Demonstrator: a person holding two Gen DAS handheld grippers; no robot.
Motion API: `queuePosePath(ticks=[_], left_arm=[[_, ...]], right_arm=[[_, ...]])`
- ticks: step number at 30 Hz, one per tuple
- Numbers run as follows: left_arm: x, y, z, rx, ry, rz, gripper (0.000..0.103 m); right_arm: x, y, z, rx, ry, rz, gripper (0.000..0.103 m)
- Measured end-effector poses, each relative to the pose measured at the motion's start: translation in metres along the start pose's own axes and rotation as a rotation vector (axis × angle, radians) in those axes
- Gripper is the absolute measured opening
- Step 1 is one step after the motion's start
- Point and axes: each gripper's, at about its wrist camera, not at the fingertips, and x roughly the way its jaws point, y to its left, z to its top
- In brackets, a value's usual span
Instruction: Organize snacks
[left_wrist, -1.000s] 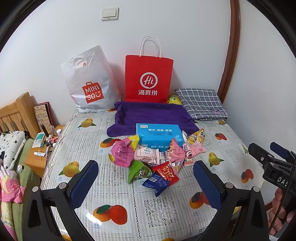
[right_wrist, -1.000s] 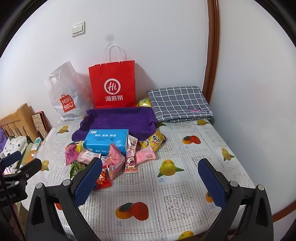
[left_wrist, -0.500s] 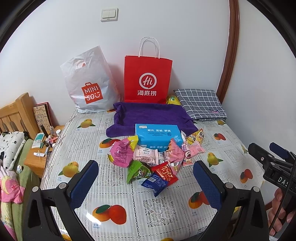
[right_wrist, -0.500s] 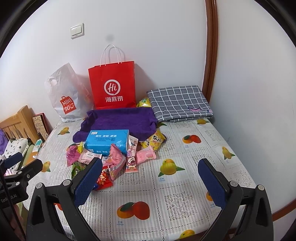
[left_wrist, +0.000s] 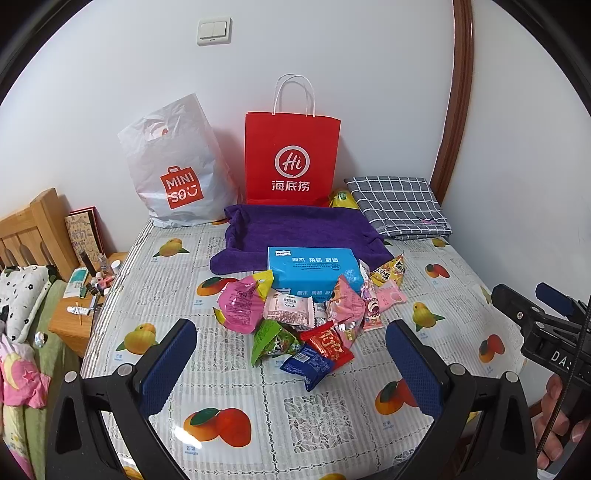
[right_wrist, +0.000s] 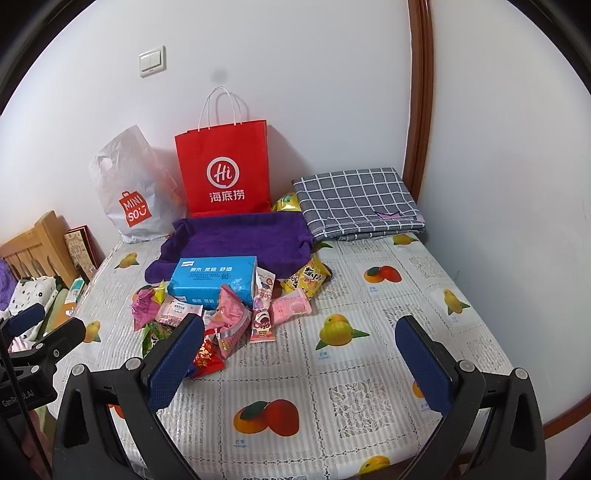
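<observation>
While both grippers gape, two bags (left_wrist: 291, 158) stand behind.

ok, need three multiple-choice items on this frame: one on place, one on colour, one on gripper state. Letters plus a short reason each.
1. Where does the blue tissue pack lie?
A. on the front edge of the purple towel
B. inside the red paper bag
C. on the checked cloth

2. What colour is the plastic bag beside the red one?
A. black
B. white
C. green

3. How are the left gripper and right gripper?
A. both open
B. both shut
C. one holds a snack

Answers: 1 A, it overlaps the towel's front edge. 2 B, white with an orange logo. 3 A, fingers wide apart, nothing between.
</observation>
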Motion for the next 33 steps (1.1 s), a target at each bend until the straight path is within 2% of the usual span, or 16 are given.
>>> queuePosePath(ticks=[33], left_arm=[[-0.0022, -0.0041, -0.0013, 0.000, -0.013, -0.011, 0.103]], right_arm=[[-0.0028, 0.0018, -0.0011, 0.009, -0.006, 0.014, 0.102]])
